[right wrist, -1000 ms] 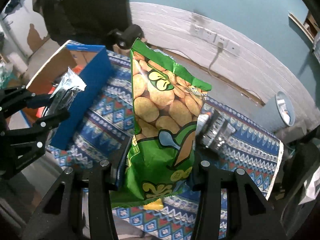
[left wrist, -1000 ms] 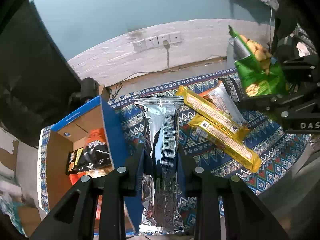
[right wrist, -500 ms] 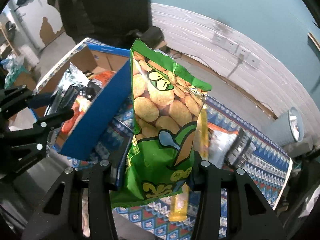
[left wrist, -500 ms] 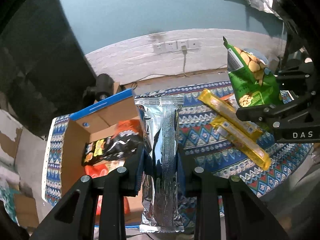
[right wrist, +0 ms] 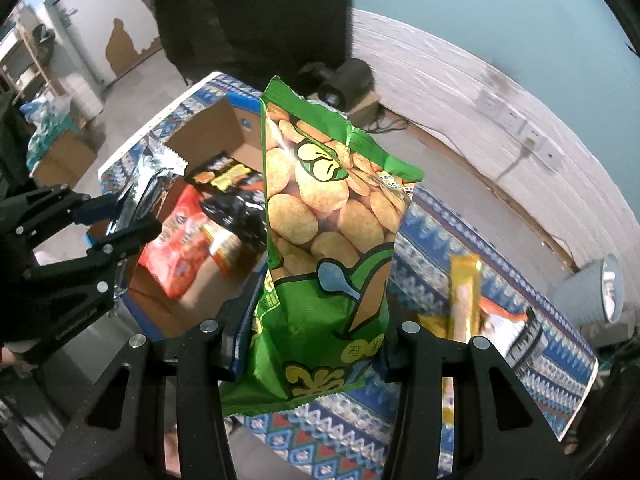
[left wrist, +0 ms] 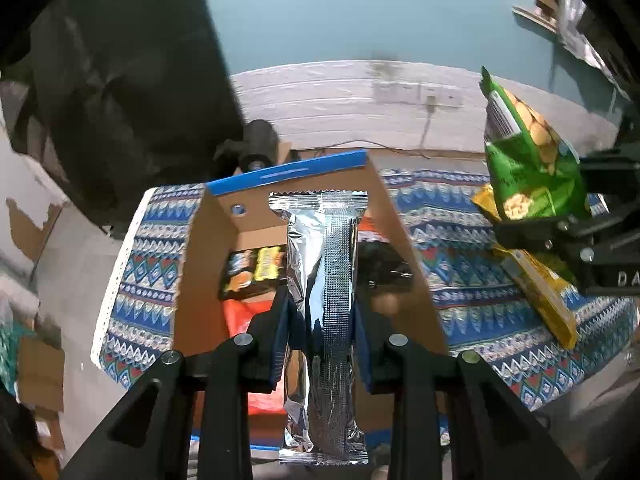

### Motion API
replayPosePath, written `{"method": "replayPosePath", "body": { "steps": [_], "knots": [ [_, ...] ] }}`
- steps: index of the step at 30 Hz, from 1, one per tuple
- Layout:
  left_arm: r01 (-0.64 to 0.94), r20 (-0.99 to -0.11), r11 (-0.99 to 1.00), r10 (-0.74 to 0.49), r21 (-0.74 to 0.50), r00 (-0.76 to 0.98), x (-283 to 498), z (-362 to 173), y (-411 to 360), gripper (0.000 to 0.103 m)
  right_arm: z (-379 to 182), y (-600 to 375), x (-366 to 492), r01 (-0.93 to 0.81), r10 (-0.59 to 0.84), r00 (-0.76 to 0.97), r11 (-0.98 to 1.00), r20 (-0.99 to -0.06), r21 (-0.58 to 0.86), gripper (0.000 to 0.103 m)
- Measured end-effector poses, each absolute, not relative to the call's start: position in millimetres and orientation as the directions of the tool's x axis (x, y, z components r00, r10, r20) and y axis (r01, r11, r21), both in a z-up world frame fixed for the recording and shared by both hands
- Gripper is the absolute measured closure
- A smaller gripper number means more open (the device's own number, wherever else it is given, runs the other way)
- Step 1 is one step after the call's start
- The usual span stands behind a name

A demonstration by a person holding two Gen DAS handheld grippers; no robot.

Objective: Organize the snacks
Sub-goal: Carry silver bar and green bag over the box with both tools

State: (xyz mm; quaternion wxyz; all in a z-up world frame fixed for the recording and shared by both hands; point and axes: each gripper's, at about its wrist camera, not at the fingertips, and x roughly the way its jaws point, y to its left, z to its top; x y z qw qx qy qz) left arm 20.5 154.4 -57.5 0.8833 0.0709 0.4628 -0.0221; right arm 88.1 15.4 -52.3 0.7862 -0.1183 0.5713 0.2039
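My left gripper (left wrist: pixel 320 312) is shut on a silver foil snack pack (left wrist: pixel 322 280) and holds it upright above the open cardboard box (left wrist: pixel 200 264). The box has a blue rim and holds an orange-red bag (right wrist: pixel 176 248) and black snack packs (left wrist: pixel 252 272). My right gripper (right wrist: pixel 316 340) is shut on a green bag of crackers (right wrist: pixel 324 240), held up to the right of the box; it also shows in the left wrist view (left wrist: pixel 528 168). The left gripper and silver pack show in the right wrist view (right wrist: pixel 120 216).
The box stands on a table with a blue patterned cloth (left wrist: pixel 472 272). Yellow snack bars (left wrist: pixel 540 292) and another pack (right wrist: pixel 520 336) lie on the cloth to the right. A grey lamp (right wrist: pixel 600 296) stands at the far right. Wall sockets (left wrist: pixel 420 94) are behind.
Both grippers have swung left with their packs. The silver pack has gone from beside the box's right wall to over its opening. The green bag has come closer to the box.
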Motion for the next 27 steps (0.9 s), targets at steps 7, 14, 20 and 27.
{"method": "replayPosePath", "body": {
  "steps": [7,14,20,27],
  "knots": [
    [0.025,-0.823,0.996,0.060,0.089,0.565,30.3,-60.6,189.0,0.074,-66.0,52.5,96.6,-0.486,0.205,0.223,0.871,-0.953,0.073,0.057],
    [-0.016,-0.832,0.997,0.069,0.073,0.550,35.0,-67.6,207.8,0.074,-81.0,81.9,103.1,-0.508,0.222,0.175,0.855,-0.959,0.106,0.057],
    [-0.029,-0.847,0.997,0.079,0.075,0.525,39.5,-75.5,213.4,0.073,-87.6,101.8,103.1,-0.531,0.238,0.143,0.838,-0.961,0.129,0.054],
    [-0.048,-0.843,0.996,0.087,0.072,0.531,38.2,-70.2,216.0,0.056,-82.5,103.2,103.7,-0.517,0.247,0.158,0.845,-0.956,0.133,0.041]
  ]
}}
